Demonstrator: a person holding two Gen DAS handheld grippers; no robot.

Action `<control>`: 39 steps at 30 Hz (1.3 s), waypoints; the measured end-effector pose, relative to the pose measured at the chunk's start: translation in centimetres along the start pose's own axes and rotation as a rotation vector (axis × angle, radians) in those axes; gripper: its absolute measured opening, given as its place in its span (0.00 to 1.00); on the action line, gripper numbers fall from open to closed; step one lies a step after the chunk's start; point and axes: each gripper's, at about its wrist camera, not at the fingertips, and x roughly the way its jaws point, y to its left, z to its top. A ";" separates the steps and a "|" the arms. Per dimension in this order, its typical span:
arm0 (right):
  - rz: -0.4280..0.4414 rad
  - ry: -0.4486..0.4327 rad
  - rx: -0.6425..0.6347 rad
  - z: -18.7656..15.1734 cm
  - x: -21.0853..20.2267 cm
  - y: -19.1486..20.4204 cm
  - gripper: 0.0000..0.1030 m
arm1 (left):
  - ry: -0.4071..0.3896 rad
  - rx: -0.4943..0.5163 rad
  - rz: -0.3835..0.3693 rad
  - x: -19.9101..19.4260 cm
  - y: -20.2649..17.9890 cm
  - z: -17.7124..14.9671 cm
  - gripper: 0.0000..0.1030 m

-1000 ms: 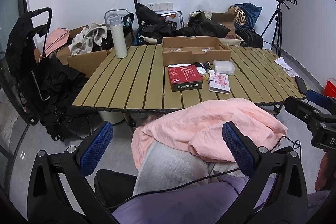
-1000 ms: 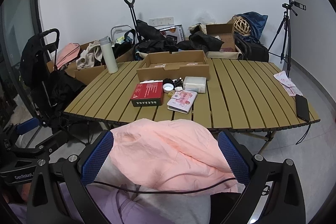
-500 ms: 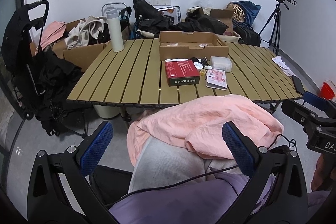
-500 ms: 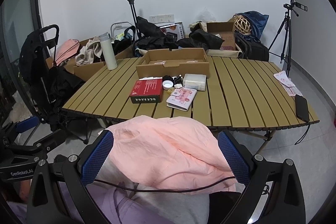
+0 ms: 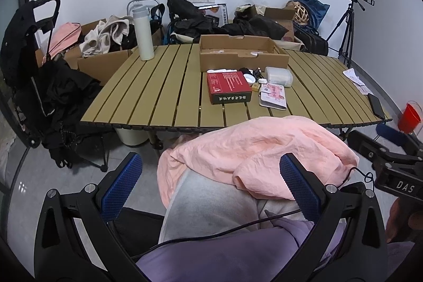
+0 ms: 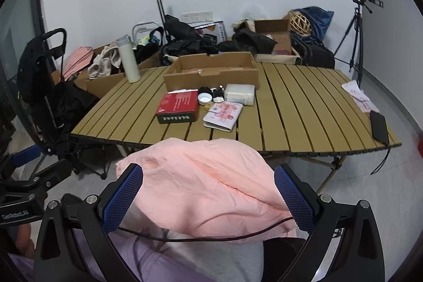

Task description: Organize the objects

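On the slatted table (image 5: 164,86) (image 6: 304,107) lie a red box (image 5: 228,87) (image 6: 178,107), a pink-patterned booklet (image 5: 273,95) (image 6: 223,115), a clear plastic container (image 5: 278,75) (image 6: 240,93), a white cap (image 5: 248,77) (image 6: 205,97) and small dark items in front of an open cardboard box (image 5: 243,54) (image 6: 211,72). My left gripper (image 5: 211,185) and right gripper (image 6: 208,196) are both open and empty, held low over the person's lap, short of the table's near edge.
A white bottle (image 5: 143,35) (image 6: 129,59) stands at the table's far left. A black phone (image 5: 376,105) (image 6: 379,127) and papers (image 6: 358,97) lie at the right edge. Pink cloth (image 5: 264,149) covers the lap. Clutter, boxes, a trolley and a tripod (image 5: 346,28) line the wall.
Both grippers have risen and tilted slightly, so the table sits lower and a little farther in view. Both stay open; nothing on the table has moved.
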 end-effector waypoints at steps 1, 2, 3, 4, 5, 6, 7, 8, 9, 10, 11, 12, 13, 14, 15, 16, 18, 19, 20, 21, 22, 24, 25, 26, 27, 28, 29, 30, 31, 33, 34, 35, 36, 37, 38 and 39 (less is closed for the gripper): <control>0.002 0.007 0.009 -0.2 0.4 -0.1 0.98 | 0.003 0.000 -0.005 0.3 0.0 0.0 1.00; 0.000 0.021 0.009 -0.4 0.9 -0.1 0.98 | 0.006 0.000 -0.010 0.6 0.0 0.0 1.00; -0.001 0.035 -0.001 -0.6 1.4 0.0 0.97 | 0.009 -0.001 -0.017 0.9 0.1 0.0 1.00; -0.007 0.056 -0.022 -1.0 2.2 0.1 0.88 | 0.012 -0.002 -0.018 1.4 0.1 0.0 1.00; -0.007 0.076 -0.033 -1.3 2.9 0.2 0.80 | 0.016 -0.002 -0.015 1.9 0.1 0.0 1.00; 0.011 0.103 -0.039 -1.6 3.8 0.2 0.77 | 0.020 0.000 -0.006 2.5 0.2 0.0 1.00; 0.038 0.127 -0.041 -1.9 4.7 0.1 0.71 | 0.030 0.000 0.017 3.4 0.4 0.1 1.00; 0.045 0.140 -0.040 -2.0 5.6 0.1 0.69 | 0.043 -0.005 0.032 4.2 0.6 0.3 1.00; 0.043 0.142 -0.041 -2.0 6.1 0.1 0.69 | 0.062 -0.013 0.025 5.2 0.8 0.5 1.00; 0.040 0.138 -0.046 -1.8 6.8 0.1 0.69 | 0.083 -0.018 -0.015 6.3 1.1 0.9 1.00; 0.038 0.135 -0.050 -1.4 7.4 0.1 0.69 | 0.103 -0.026 -0.032 7.5 1.4 1.4 1.00; 0.037 0.134 -0.053 -0.8 8.3 0.0 0.69 | 0.112 -0.041 -0.020 8.7 1.8 1.9 1.00; 0.040 0.137 -0.054 0.0 9.2 -0.1 0.69 | 0.113 -0.057 -0.002 9.6 2.1 2.4 1.00; 0.047 0.142 -0.054 0.8 10.1 -0.1 0.69 | 0.112 -0.079 0.015 10.7 2.6 3.0 1.00; 0.059 0.142 -0.047 2.0 11.2 -0.2 0.69 | 0.101 -0.104 0.019 11.7 3.0 3.8 1.00; 0.075 0.141 -0.035 3.1 12.2 -0.2 0.69 | 0.073 -0.136 -0.001 12.8 3.6 4.8 1.00; 0.112 0.165 -0.021 5.7 15.2 -0.2 0.69 | 0.055 -0.158 -0.061 14.9 4.3 6.2 1.00; 0.123 0.182 -0.019 6.7 16.6 -0.1 0.69 | 0.099 -0.137 -0.084 16.8 4.3 7.3 1.00; 0.135 0.201 -0.020 7.7 18.3 0.0 0.69 | 0.141 -0.116 -0.094 18.5 4.2 8.2 1.00; 0.158 0.228 -0.020 8.9 20.7 0.2 0.69 | 0.171 -0.099 -0.085 20.2 4.1 9.1 1.00; 0.169 0.235 -0.013 9.7 22.2 0.3 0.69 | 0.171 -0.101 -0.059 21.8 4.2 10.0 0.99; 0.210 0.260 0.005 11.5 25.8 0.7 0.69 | 0.146 -0.090 -0.081 24.5 4.1 11.4 0.99; 0.230 0.274 0.013 12.0 27.1 0.8 0.66 | 0.164 -0.082 -0.111 25.7 4.0 11.7 0.99; 0.238 0.291 0.020 12.5 28.4 1.1 0.54 | 0.202 -0.082 -0.176 27.6 3.9 12.1 0.97; 0.228 0.317 0.023 13.0 30.2 1.4 0.48 | 0.220 -0.101 -0.207 28.6 4.0 12.2 0.92; 0.222 0.337 0.026 13.3 31.4 1.5 0.44 | 0.242 -0.131 -0.256 30.0 4.3 12.4 0.87; 0.213 0.356 0.032 13.4 32.5 1.5 0.43 | 0.260 -0.144 -0.288 31.0 4.4 12.4 0.82; 0.214 0.378 0.043 13.3 33.5 1.3 0.41 | 0.290 -0.152 -0.298 32.0 4.5 12.4 0.68; 0.240 0.399 0.062 13.2 34.3 1.2 0.40 | 0.326 -0.144 -0.308 33.0 4.2 12.1 0.61; 0.280 0.401 0.090 13.2 34.8 0.9 0.39 | 0.318 -0.168 -0.369 33.3 4.3 12.0 0.57; 0.287 0.397 0.094 13.1 34.8 0.8 0.39 | 0.325 -0.180 -0.401 33.5 4.4 11.9 0.51; 0.293 0.399 0.094 13.1 34.9 0.9 0.39 | 0.325 -0.188 -0.416 33.6 4.3 11.9 0.51; 0.294 0.400 0.095 13.2 35.0 0.8 0.39 | 0.325 -0.197 -0.416 33.5 4.3 11.8 0.50; 0.292 0.403 0.090 13.3 34.9 1.0 0.39 | 0.330 -0.199 -0.416 33.3 4.1 11.7 0.47; 0.284 0.402 0.077 13.3 34.6 1.2 0.38 | 0.328 -0.195 -0.410 32.7 3.9 11.7 0.46; 0.277 0.391 0.064 13.4 34.0 1.5 0.37 | 0.317 -0.184 -0.395 31.7 3.7 11.6 0.45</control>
